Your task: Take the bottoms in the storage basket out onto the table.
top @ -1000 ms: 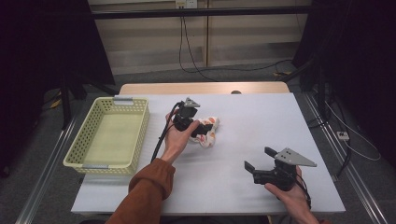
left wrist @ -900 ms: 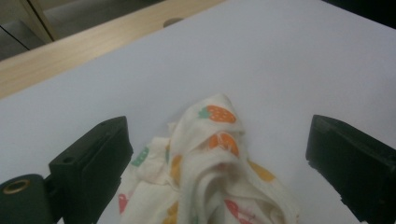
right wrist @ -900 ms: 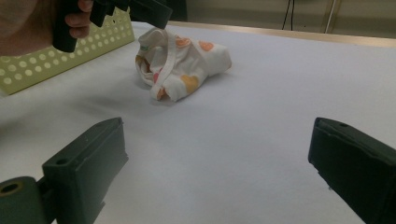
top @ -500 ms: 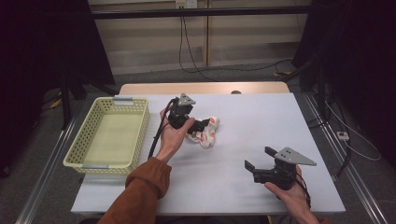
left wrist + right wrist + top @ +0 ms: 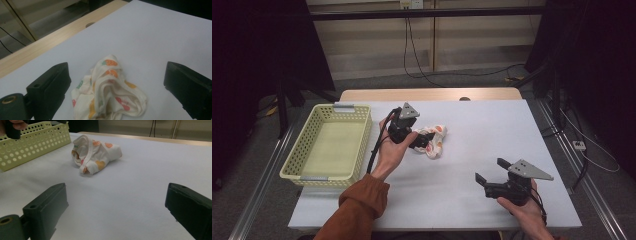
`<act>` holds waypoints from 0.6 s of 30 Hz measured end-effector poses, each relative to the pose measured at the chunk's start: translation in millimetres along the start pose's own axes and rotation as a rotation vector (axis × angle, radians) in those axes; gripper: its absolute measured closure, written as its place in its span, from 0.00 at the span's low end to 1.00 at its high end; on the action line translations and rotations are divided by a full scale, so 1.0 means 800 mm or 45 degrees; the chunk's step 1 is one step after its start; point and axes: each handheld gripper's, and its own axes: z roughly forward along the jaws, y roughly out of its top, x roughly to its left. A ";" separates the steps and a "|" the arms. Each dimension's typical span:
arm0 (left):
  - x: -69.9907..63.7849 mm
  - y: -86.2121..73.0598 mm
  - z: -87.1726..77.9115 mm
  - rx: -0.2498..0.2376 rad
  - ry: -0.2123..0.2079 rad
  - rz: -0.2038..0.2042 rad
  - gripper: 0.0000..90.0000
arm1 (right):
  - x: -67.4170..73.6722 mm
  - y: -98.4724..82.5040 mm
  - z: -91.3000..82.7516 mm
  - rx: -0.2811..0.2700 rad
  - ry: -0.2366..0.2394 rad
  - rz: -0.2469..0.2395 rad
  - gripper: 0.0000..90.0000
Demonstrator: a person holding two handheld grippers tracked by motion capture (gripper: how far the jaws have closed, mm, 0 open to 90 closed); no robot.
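A: We start at the left. The basket sits at the table's left edge; nothing shows inside it from the high view.

B: Next the left gripper. Where do we put the cloth against it?

A: In the high view the left gripper is just right of the basket, its tips over the cloth's left part. In the left gripper view the cloth lies crumpled on the table between the two jaws, nearer the one at that view's left. The jaws stand wide apart; whether the nearer one touches the fabric we cannot tell.

B: So spread, nothing pinched. The cloth itself?

A: White with orange, red and green prints, bunched in a heap near the table's middle, a little left of centre. It is outside the basket, near its right wall.

B: And the right gripper?

A: Low at the front right of the table, well apart from the cloth. In the right gripper view its jaws are spread too, with bare table between them; the cloth lies farther off, the basket beyond it to that view's left.
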 end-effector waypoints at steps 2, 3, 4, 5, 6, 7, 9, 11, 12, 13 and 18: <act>0.000 0.002 -0.007 -0.013 0.009 0.003 0.07 | 0.000 0.000 0.001 0.003 0.001 -0.008 0.05; 0.000 0.002 -0.010 -0.026 0.007 0.007 0.07 | 0.000 0.000 0.001 0.001 -0.001 -0.008 0.05; 0.000 0.002 -0.014 -0.051 0.016 0.014 0.07 | 0.000 0.000 0.001 0.001 -0.002 -0.007 0.05; 0.000 0.001 -0.017 -0.061 0.015 0.017 0.07 | 0.000 0.000 0.001 0.002 -0.004 -0.009 0.05; 0.002 0.000 -0.019 -0.063 -0.001 0.006 0.07 | 0.000 0.001 0.001 0.003 -0.005 -0.008 0.05; 0.002 -0.001 -0.020 -0.062 -0.009 -0.003 0.07 | 0.000 0.001 0.001 0.002 -0.006 -0.009 0.05; 0.002 -0.004 -0.023 -0.063 0.018 0.003 0.07 | 0.000 0.001 0.001 0.004 -0.008 -0.009 0.05; 0.003 -0.007 -0.026 -0.063 0.023 0.003 0.07 | 0.000 0.001 0.002 0.005 -0.008 -0.009 0.05; 0.003 -0.008 -0.028 -0.062 0.031 -0.005 0.07 | 0.000 0.001 0.002 0.005 -0.008 -0.008 0.05; 0.004 -0.010 -0.030 -0.053 0.039 -0.002 0.07 | 0.000 0.001 0.002 0.005 -0.008 -0.008 0.05; 0.007 -0.013 -0.043 -0.032 0.090 -0.010 0.07 | 0.000 0.000 0.001 0.004 -0.006 -0.008 0.05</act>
